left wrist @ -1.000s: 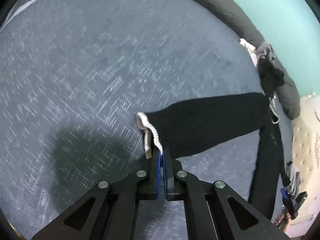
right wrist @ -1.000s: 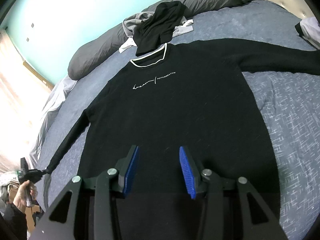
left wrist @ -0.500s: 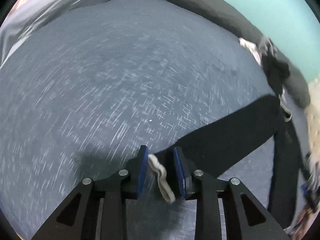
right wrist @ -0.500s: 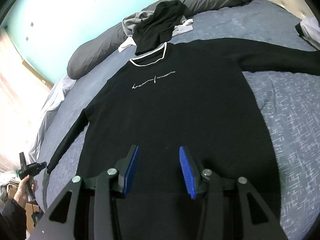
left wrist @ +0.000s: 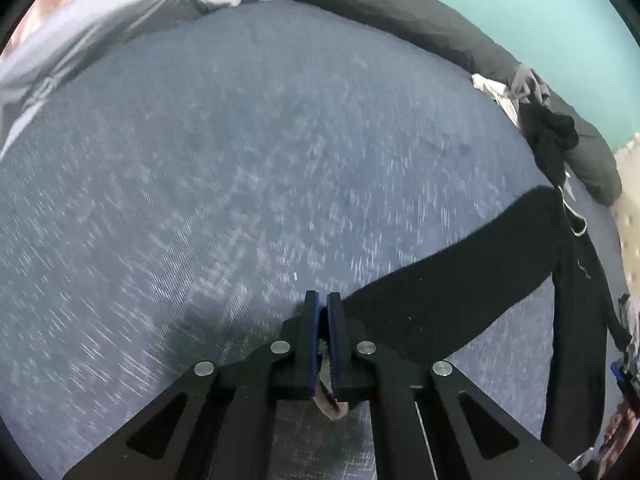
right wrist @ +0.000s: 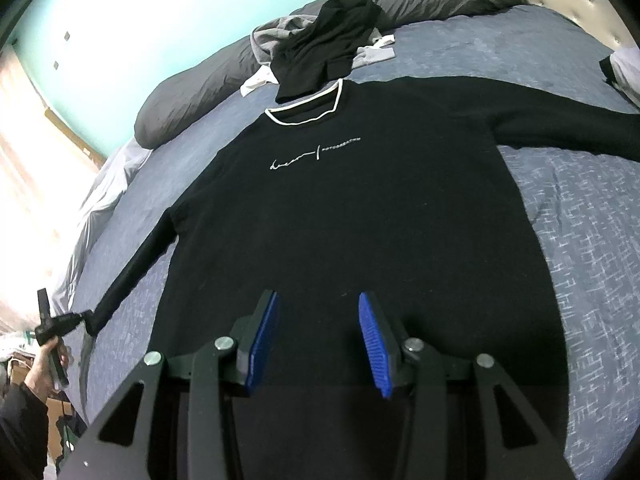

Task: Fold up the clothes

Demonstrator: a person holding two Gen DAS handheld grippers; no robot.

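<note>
**Sweater laid flat on the bed, one cuff pinched**

While the black sweater [right wrist: 344, 216] lies face up on the blue-grey bedspread [right wrist: 580, 240], its collar points toward the dark pillows [right wrist: 188, 96] at the head of the bed and its hem lies nearest the right gripper [right wrist: 318, 340]. A heap of black and grey clothes [right wrist: 320, 52] rests just beyond the collar, its lower edge overlapping the white neckline trim. Both sleeves extend sideways, so the long axis of the garment runs across the bed. The right gripper hovers over the hem with its blue pads spread wide and nothing between them. The left gripper [left wrist: 323, 328] has its pads pressed together on the pale cuff [left wrist: 330, 398] of the sleeve [left wrist: 460, 300], which stretches away to the right in the left wrist view. The far sleeve's end is cut off at the frame edge, and the bedspread in the left wrist view is motion-blurred. A hand [right wrist: 44, 364] grips the left tool's handle.
</note>
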